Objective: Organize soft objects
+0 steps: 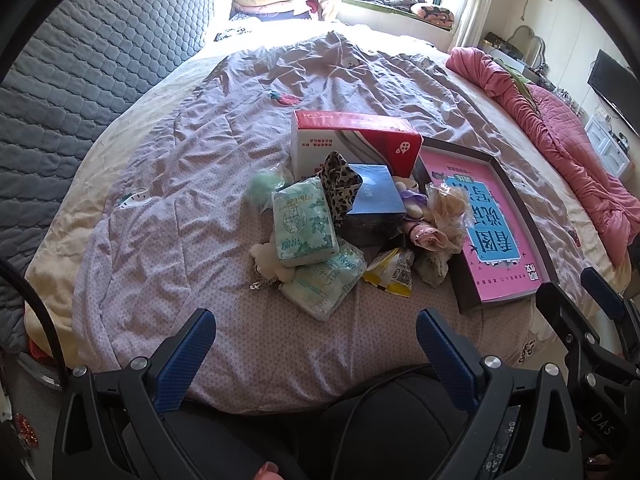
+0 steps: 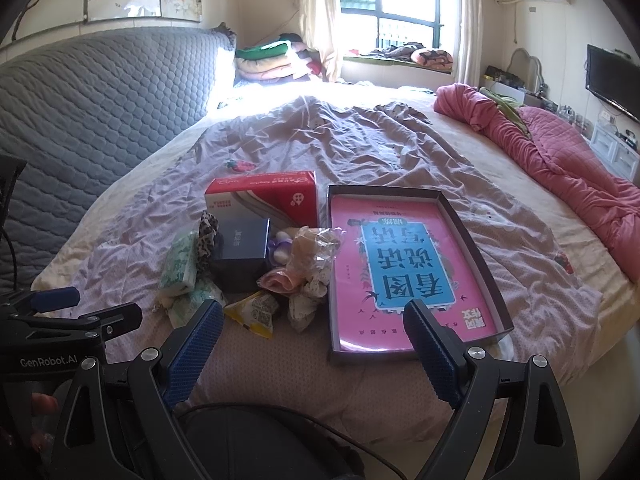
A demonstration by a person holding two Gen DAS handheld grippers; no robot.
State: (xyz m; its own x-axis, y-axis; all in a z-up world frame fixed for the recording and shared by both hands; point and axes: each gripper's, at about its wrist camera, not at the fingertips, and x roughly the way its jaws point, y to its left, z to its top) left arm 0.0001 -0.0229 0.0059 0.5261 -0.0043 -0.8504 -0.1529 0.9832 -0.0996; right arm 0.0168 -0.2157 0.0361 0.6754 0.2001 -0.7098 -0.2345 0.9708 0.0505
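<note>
Both grippers hover low over the near edge of the bed, each with its blue-padded fingers spread wide and nothing between them: the left gripper [image 1: 316,344] sits released in front of the pile, and the right gripper [image 2: 314,334] is likewise released, its right pad overlapping the near rim of the tray in view.

The soft objects lie heaped on the lilac quilt [image 1: 192,160]. In the left wrist view, a green tissue pack [image 1: 304,222] rests at the pile's 9 o'clock side, propped on a second tissue pack [image 1: 326,284] at 7 o'clock, with a white plush keychain [image 1: 269,262] tucked beside them. A leopard-print cloth [image 1: 339,184] drapes against a dark blue box [image 1: 374,204] at the centre. A red-and-white carton [image 1: 352,142] stands at 12 o'clock. A purple plush toy [image 1: 412,202] peeks out behind the blue box, next to a crinkled plastic bag of cream fabric [image 1: 448,208]. A yellow snack packet [image 1: 394,274] lies at 6 o'clock.

At 3 o'clock of the pile, a shallow dark tray [image 2: 472,240] holds a pink book [image 2: 400,268]. A rumpled pink blanket [image 2: 560,152] lies well apart at the bed's far right.
</note>
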